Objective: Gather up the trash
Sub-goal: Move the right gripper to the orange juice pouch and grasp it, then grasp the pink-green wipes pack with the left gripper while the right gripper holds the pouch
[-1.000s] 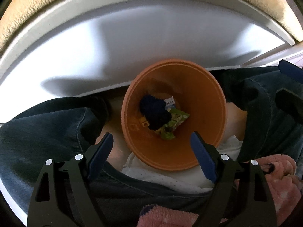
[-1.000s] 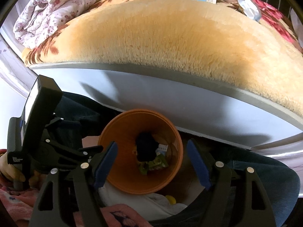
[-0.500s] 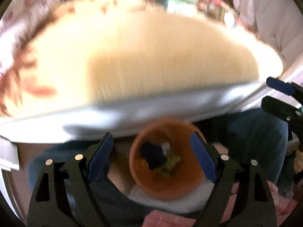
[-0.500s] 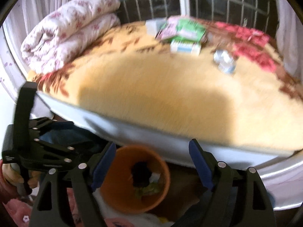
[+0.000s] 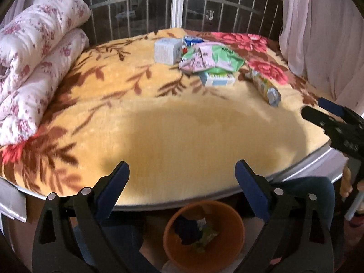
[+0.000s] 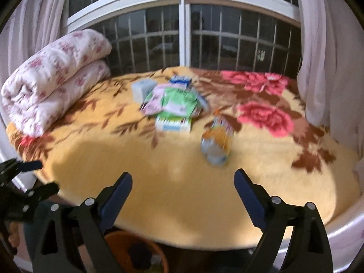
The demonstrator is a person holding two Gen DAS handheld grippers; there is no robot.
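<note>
Both views have tilted up from the orange bin (image 5: 202, 234), now low in frame, to the bed (image 5: 173, 136) bearing wrappers (image 5: 210, 59) and bottle (image 5: 265, 86); left claw (image 5: 182, 188) and right claw (image 6: 183, 193) gape wide, empty.

Left gripper (image 5: 182, 177) spread wide, right gripper (image 6: 183, 186) likewise (both empty), held level

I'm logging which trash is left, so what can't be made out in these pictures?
- Orange bin contents: a dark lump and green scrap, too shadowed to identify in the left wrist view; cut off by the edge in the right.
- Packet pile labels: motion-blurred in the right wrist view.
- Bottle label: too small, blurred.
</note>
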